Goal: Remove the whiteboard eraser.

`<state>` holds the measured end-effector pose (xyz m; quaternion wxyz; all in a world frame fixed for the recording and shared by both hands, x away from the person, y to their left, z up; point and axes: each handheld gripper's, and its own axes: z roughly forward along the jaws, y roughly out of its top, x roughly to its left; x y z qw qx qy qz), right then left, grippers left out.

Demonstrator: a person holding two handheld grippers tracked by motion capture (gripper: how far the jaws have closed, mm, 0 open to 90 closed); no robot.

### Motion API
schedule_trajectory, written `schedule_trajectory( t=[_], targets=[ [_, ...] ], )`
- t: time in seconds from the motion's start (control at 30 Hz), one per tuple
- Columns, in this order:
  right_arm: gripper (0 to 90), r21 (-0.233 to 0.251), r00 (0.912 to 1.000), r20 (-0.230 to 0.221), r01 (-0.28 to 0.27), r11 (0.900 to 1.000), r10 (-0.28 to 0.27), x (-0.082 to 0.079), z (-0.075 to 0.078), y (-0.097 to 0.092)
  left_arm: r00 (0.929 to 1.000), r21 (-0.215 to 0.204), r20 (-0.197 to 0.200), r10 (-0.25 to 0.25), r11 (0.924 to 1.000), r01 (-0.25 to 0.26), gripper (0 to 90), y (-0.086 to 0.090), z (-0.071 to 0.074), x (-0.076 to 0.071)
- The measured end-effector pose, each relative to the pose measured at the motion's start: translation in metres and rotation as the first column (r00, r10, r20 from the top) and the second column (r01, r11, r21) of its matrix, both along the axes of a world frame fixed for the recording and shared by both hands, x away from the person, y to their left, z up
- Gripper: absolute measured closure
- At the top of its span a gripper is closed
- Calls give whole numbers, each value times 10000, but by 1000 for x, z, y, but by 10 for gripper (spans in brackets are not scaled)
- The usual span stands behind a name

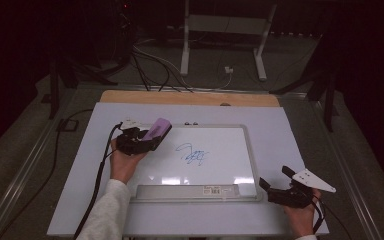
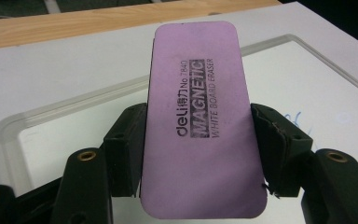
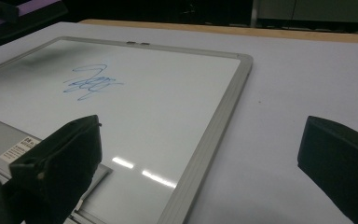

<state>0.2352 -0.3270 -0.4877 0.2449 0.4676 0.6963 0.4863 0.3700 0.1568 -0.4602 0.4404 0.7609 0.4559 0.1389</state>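
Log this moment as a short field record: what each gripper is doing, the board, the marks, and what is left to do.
left gripper: shut on the purple eraser, held above the whiteboard's upper left corner
right gripper: open, nothing between the jaws, at the board's lower right corner
whiteboard: lies flat on the table
blue scribble: near the board's middle, not yet wiped
eraser to scribble: apart

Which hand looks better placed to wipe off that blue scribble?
The left. Its tongs already grip the purple eraser over the whiteboard, near the scribble. The right tongs are open and empty.
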Motion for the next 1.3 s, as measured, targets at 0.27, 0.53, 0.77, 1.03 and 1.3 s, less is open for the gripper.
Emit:
schedule_trajectory(
  t=[0.27, 0.53, 0.77, 1.03, 1.3],
  targets=[
    [1, -22, 10000, -2, -22, 10000, 22, 0, 0, 1, 9994, 121, 7, -343, 9993, 342, 413, -17, -4, -2],
    [1, -16, 10000, 7, -2, 10000, 2, 0, 0, -1, 9973, 348, -178, -718, 9968, 724, 413, -35, -13, -6],
    [1, -15, 10000, 4, -9, 10000, 9, 0, 0, -1, 9945, 539, -309, -1003, 9933, 1019, 413, -47, -21, -10],
    [1, -28, 10000, -3, -48, 10000, 48, 0, -1, -1, 9909, 595, -438, -1275, 9897, 1300, 413, -55, -29, -17],
    [1, -28, 10000, -1, -66, 10000, 66, 1, -1, 0, 9851, 917, -627, -1599, 9820, 1653, 412, -62, -36, -24]
  ],
)
